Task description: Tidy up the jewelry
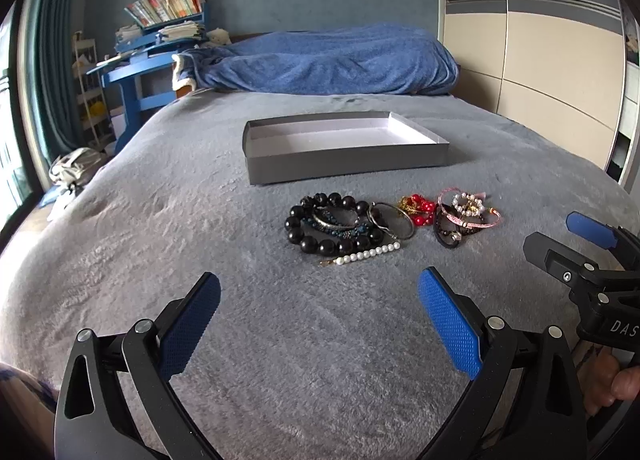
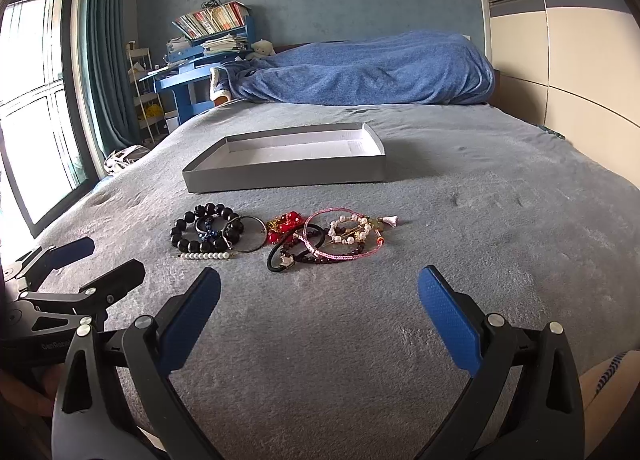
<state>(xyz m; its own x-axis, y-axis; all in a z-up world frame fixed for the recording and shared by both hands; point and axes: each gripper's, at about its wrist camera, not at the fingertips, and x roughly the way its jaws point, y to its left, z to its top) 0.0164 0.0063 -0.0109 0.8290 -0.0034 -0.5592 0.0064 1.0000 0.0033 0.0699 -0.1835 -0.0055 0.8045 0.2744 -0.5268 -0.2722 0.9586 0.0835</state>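
From the left wrist camera, the left gripper (image 1: 320, 316) hovers low over the grey plush bedspread (image 1: 160, 219) with its 2 blue-padded jaws spread wide and nothing between them. Ahead lies the jewelry in a loose row, well short of the shallow grey cardboard tray with a white inside (image 1: 344, 163), which holds nothing visible. Nearest sits the bracelet of large glossy black beads (image 1: 304, 234), ringed around a darker blue beaded piece and touching a thin silver metal bangle (image 1: 394, 219). A short strand of small white pearls (image 1: 368, 254) lies just in front. The black beads look hard, smooth and fairly heavy for their kind; a pinch across 1 or 2 beads would likely slip, so closing over the cord between beads seems safer. The bangle is stiff and thin, lying flat in soft pile, and probably needs a jaw worked under its rim. The right gripper (image 1: 568, 236) shows at the right edge, its jaws apart.

From the right wrist camera, the right gripper's jaws stand wide open and empty above the bedspread. The right-hand cluster is tangled: a cluster of red beads with gold chain (image 2: 286, 225), a pink braided cord bracelet (image 2: 340, 244), a black elastic hair band (image 2: 280, 260) and a small ring of white pearls (image 2: 350, 230) overlap. These are light and limp; lifting 1 may drag its neighbours. The cord's free outer loop looks the cleanest hold. The left gripper (image 2: 96, 260) appears at the left, also open.
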